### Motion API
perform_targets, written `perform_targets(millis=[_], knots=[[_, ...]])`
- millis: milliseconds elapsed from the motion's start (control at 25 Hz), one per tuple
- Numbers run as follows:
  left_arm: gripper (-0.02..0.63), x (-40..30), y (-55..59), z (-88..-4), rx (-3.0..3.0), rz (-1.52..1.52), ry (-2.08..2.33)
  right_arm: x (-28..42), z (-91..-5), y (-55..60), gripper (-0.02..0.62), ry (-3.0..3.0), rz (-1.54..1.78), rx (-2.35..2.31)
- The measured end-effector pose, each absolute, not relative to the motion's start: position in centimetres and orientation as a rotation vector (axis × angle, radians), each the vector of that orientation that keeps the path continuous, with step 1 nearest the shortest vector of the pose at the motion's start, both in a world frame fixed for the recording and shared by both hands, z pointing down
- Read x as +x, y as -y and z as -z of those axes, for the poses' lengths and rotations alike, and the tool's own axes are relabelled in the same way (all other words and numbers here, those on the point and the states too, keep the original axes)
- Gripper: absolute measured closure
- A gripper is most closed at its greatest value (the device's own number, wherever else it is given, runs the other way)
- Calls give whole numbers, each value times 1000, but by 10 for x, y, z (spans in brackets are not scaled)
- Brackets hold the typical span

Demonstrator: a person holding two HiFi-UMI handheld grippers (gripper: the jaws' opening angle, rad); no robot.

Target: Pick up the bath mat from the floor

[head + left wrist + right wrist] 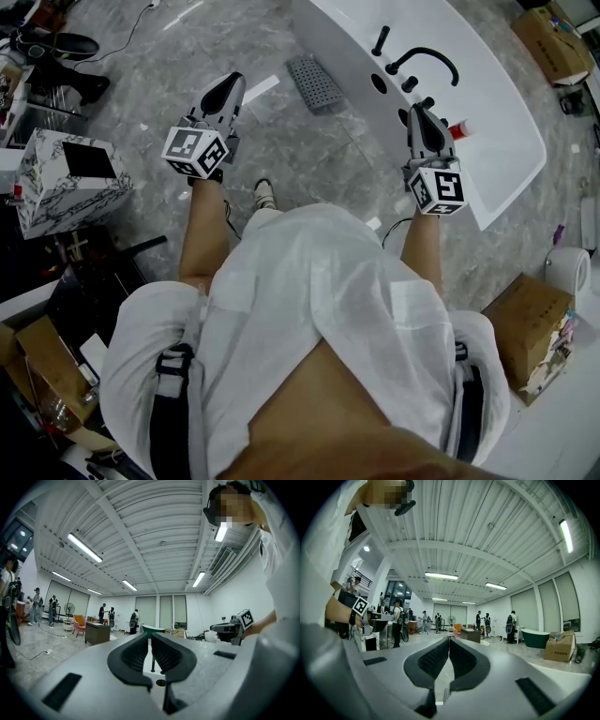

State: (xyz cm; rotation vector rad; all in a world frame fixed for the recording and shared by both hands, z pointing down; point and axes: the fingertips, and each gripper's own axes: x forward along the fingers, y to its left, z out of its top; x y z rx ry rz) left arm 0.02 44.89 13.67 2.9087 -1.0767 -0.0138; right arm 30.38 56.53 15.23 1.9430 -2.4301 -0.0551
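The bath mat [315, 82], a small grey ribbed rectangle, lies flat on the marble floor against the left side of the white bathtub [511, 141]. My left gripper [230, 86] is held out level above the floor, to the left of the mat and apart from it. Over the tub's rim my right gripper [419, 112] is level too, to the right of the mat. In the left gripper view the left gripper [150, 633] is shut with nothing between its pads. The right gripper [449, 639] is also shut and empty. Neither gripper view shows the mat.
A black faucet [427, 61] and a red-capped bottle [457, 129] sit on the tub. A marble-patterned box [66, 178] stands at the left. Cardboard boxes [530, 323] and a paper roll [570, 267] are at the right. Several people stand far across the room.
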Motion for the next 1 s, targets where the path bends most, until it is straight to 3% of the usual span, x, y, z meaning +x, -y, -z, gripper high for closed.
perform_targets(millis=[440,1000], knots=[[577,-5,-427,-148,2893,-16,1070,294,-166,-529,568,2464,-5,1892],[577,-57,-290,-183,2827,-63,1064,238,-197,-375,566,2494,-129,1831]])
